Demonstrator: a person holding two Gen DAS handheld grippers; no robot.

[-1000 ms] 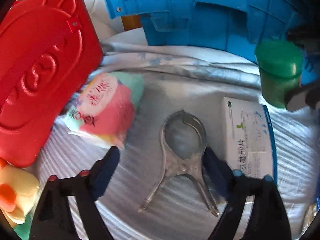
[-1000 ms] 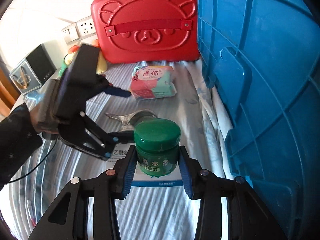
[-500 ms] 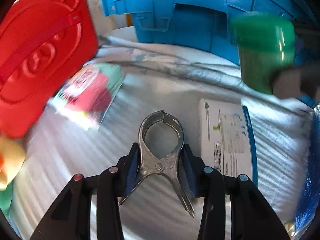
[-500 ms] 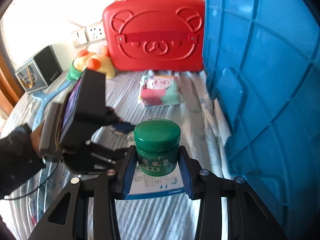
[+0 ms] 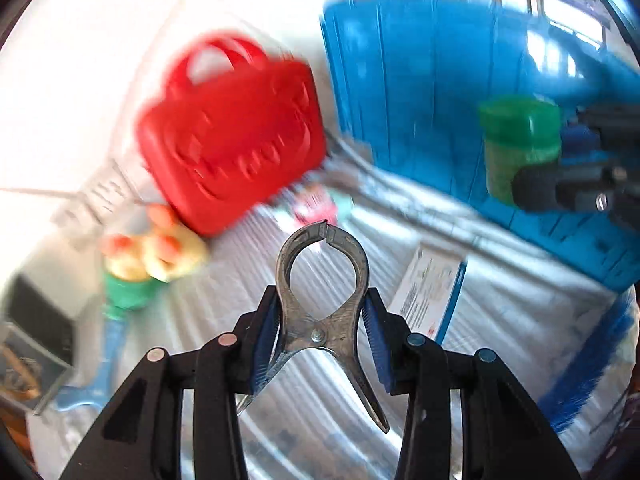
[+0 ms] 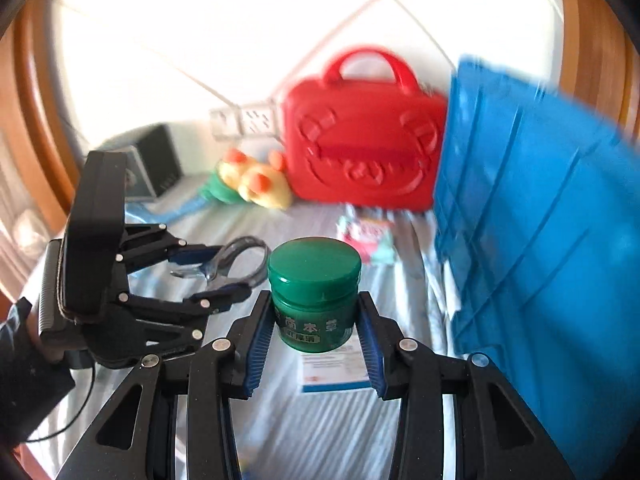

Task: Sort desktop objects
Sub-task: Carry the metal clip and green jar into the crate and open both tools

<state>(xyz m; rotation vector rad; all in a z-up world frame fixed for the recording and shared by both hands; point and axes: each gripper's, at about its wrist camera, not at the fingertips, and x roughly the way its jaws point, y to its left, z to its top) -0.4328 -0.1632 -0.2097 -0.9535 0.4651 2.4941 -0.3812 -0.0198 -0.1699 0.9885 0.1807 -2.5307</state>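
While both grippers hold objects above a striped cloth (image 6: 332,432), a blue crate (image 6: 552,216) stands at right.
Left gripper (image 5: 322,338) pinches a metal clamp (image 5: 322,280) at lower centre of its view; right gripper (image 6: 316,330) pinches a green jar (image 6: 314,292) at centre of its view. Below the jar lies a white box (image 6: 336,372); farther back, a pink packet (image 6: 366,238), a plush toy (image 6: 256,182) and a red case (image 6: 364,148).

Blurred red case (image 5: 236,136), blue crate (image 6: 532,216)
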